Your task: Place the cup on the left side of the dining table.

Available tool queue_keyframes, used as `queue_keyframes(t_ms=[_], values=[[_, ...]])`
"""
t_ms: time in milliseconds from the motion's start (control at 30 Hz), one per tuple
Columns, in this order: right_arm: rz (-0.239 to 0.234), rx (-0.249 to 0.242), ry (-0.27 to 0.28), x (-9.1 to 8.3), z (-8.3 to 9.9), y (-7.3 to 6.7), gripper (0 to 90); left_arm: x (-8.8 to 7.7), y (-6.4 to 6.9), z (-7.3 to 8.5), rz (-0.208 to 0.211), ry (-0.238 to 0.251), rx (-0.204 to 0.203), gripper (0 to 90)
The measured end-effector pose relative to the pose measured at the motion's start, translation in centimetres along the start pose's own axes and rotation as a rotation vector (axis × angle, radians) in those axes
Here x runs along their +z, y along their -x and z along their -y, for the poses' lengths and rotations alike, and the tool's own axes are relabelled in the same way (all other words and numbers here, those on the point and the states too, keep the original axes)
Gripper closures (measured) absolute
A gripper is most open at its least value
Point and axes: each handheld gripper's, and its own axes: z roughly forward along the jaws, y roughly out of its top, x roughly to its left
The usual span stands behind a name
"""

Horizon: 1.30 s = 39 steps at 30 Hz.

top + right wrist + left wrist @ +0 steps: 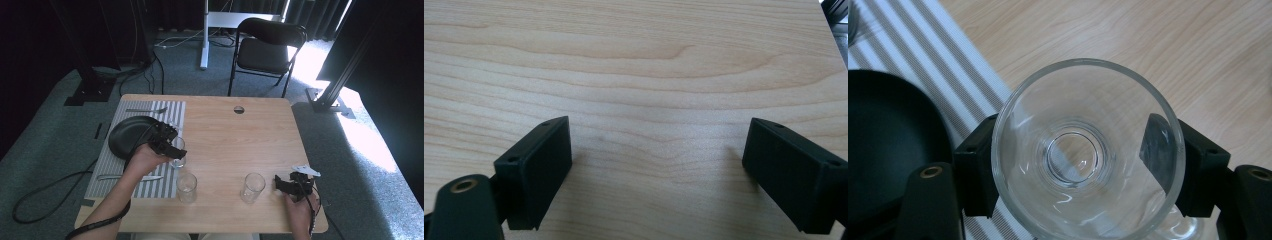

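My left claw [1075, 165] is clamped on a clear drinking glass [1088, 150], one pad pressing its wall at nine o'clock and the other at three. In the high view I see the held glass [177, 151] near the desk's [235, 135] left-centre, at the right edge of the striped placemat [172, 112], just beside the black plate [127, 135].

To do this step well, I judge that I should keep the glass upright, hold the squeeze steady because smooth glass can slip, and steer it wide of the plate at nine o'clock and of the glass standing at six o'clock from it. When I set it down, the base should meet the desk flat before the pads let go.

My right claw [659, 165] is apart with nothing between its pads, over bare wood. In the high view it [292, 186] sits near the desk's front right corner.

Counted left to right: one placemat, one plate, one fork [145, 110] at the mat's twelve o'clock edge, one knife [130, 177] at its six o'clock edge. Three glasses: the held one, a second [186, 187] in front of it, a third [252, 187] further right. Beyond the desk, at twelve o'clock, stands one black chair [265, 50].
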Motion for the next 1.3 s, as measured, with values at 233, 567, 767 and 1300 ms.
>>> queue_keyframes(t_ms=[233,567,767,1300], values=[[0.0,0.0,0.0,0.0,0.0,0.0,11.8,-0.1,-1.6,1.0,-0.016,-0.013,-0.035,28.8],[0.0,0.0,0.0,0.0,0.0,0.0,11.8,-0.1,-3.7,2.8,-0.04,-0.033,-0.086,28.8],[0.0,0.0,0.0,0.0,0.0,0.0,11.8,0.2,-4.3,3.5,-0.05,-0.04,-0.094,28.8],[0.001,0.0,0.0,0.0,0.0,0.0,11.8,1.0,-5.6,4.8,-0.068,-0.067,-0.121,28.8]])
